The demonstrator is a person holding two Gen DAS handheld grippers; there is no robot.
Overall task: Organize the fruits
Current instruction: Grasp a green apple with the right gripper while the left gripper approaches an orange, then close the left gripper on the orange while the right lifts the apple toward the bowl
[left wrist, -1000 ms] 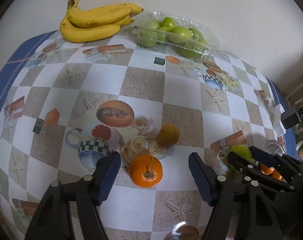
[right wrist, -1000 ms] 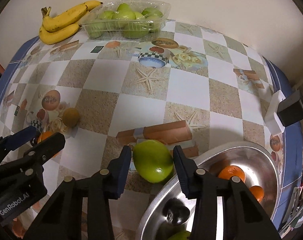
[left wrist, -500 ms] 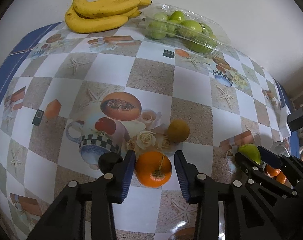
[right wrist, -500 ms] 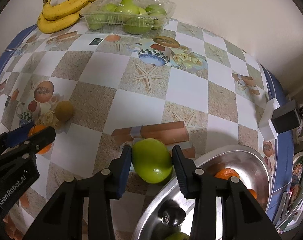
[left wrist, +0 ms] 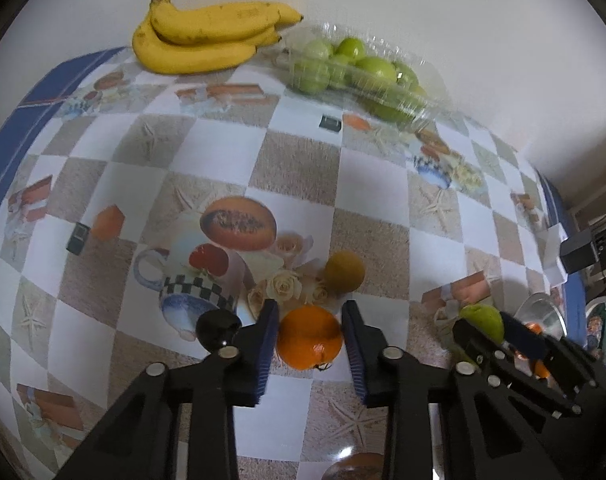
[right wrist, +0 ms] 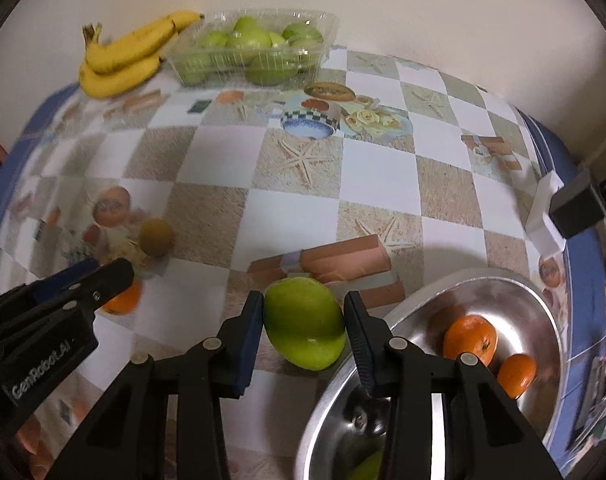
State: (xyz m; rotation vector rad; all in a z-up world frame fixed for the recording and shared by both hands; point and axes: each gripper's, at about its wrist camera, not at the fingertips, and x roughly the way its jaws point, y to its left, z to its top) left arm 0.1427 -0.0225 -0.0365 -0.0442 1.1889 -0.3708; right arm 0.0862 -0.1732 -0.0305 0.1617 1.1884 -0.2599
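My left gripper (left wrist: 310,334) is shut on an orange (left wrist: 309,337), held just above the checked tablecloth. My right gripper (right wrist: 303,332) is shut on a green apple (right wrist: 305,322), lifted beside the rim of a metal bowl (right wrist: 543,312). The bowl holds two oranges (right wrist: 469,339) and a green fruit at its near side. A small brownish-yellow fruit (left wrist: 343,271) lies on the cloth just beyond the left gripper; it also shows in the right wrist view (right wrist: 156,236). The left gripper shows in the right wrist view (right wrist: 103,284) at lower left.
A bunch of bananas (left wrist: 203,38) and a clear plastic tray of green apples (left wrist: 363,76) sit at the far edge by the wall. A black and white box (right wrist: 563,208) lies at the table's right edge. A black ball (left wrist: 217,326) sits by the left finger.
My left gripper closed from wide open onto the orange and lifted it. My right gripper tightened on the green apple and raised it toward the bowl.
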